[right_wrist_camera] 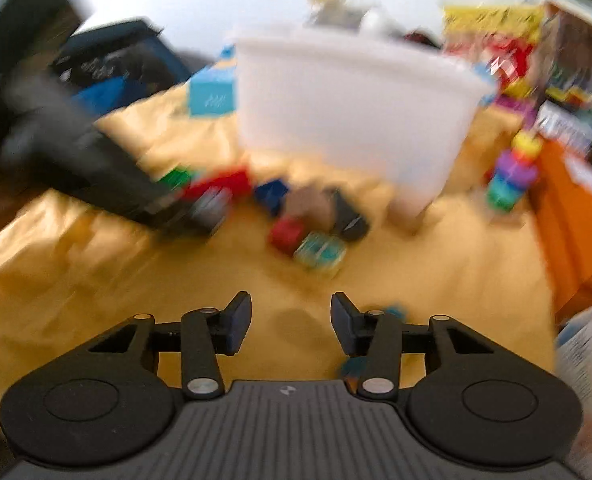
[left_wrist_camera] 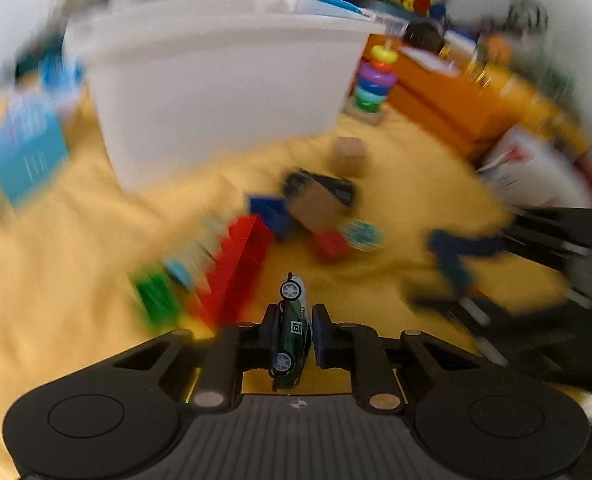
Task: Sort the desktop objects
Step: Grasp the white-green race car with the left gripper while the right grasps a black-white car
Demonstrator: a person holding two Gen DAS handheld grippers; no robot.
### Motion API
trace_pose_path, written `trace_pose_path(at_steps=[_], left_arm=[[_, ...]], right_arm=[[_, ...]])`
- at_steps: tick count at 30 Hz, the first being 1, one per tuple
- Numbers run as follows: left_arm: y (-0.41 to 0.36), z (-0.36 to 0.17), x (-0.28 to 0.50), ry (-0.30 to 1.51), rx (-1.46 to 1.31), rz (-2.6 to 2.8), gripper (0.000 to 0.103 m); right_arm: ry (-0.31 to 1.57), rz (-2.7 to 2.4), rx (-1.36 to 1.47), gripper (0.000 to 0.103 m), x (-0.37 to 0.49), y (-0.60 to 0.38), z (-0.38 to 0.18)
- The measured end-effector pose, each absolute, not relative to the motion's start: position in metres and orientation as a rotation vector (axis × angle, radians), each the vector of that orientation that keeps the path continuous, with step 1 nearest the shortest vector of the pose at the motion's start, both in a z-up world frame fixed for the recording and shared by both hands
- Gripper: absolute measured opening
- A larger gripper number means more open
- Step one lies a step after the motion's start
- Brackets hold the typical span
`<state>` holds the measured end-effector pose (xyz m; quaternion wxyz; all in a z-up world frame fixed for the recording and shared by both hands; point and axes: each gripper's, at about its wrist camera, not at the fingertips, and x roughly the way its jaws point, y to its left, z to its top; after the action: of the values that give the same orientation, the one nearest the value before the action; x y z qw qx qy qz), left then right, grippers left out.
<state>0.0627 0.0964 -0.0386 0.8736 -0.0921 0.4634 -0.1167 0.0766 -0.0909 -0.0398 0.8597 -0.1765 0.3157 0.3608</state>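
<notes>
I have the left gripper (left_wrist_camera: 294, 334) clamped on a small green die-cast toy car with a white number panel (left_wrist_camera: 292, 336), low in the centre of the left wrist view; the fingers (left_wrist_camera: 271, 330) pinch its roof and underside, so it stands nose-up with both wheels facing me. I judge it light, rigid and smooth-sided, liable to pivot or slip, so a hold across the middle of the body suits it better than one near a wheel. The right gripper (right_wrist_camera: 291, 322) hangs empty, its fingers partly apart over bare yellow cloth on the bench (right_wrist_camera: 76, 280). The tall white plastic bin (left_wrist_camera: 224, 88) fills the upper centre of the left view, and I take its rim as the edge to clear. Between me and it lies a blurred scatter: a red toy brick (left_wrist_camera: 236, 264), a blue block (left_wrist_camera: 270, 210) and a tan wooden cube (left_wrist_camera: 350, 156). The open cloth at lower left gives the freest path.
</notes>
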Motion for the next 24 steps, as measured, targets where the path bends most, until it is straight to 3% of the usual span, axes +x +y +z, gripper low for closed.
trace_pose_path(at_steps=[5,8,10,15,20,22,24], left_arm=[[0.092,-0.066,0.032,1.044,-0.498,-0.353,0.019],[0.088,-0.071,0.027,1.032,-0.462,-0.324,0.021],[0.090,-0.070,0.027,1.027,-0.445,-0.288,0.030],[0.090,-0.061,0.017,0.974,-0.318,-0.189,0.040],[0.082,-0.053,0.014,0.953,-0.211,-0.203,0.040],[0.079,-0.049,0.014,0.950,-0.173,-0.206,0.040],[0.076,-0.046,0.012,0.941,-0.135,-0.209,0.041]], right_arm=[[0.678,0.692,-0.222,0.045,0.127,-0.095,-0.033],[0.754,0.693,-0.108,0.043,0.159,-0.090,-0.040],[0.793,0.676,-0.069,0.042,0.174,-0.084,-0.046],[0.877,0.681,0.045,0.041,0.196,-0.081,-0.062],[0.891,0.747,0.016,0.030,0.189,-0.074,-0.064],[0.891,0.758,-0.013,0.018,0.187,-0.073,-0.061],[0.876,0.744,-0.055,0.018,0.181,-0.075,-0.055]])
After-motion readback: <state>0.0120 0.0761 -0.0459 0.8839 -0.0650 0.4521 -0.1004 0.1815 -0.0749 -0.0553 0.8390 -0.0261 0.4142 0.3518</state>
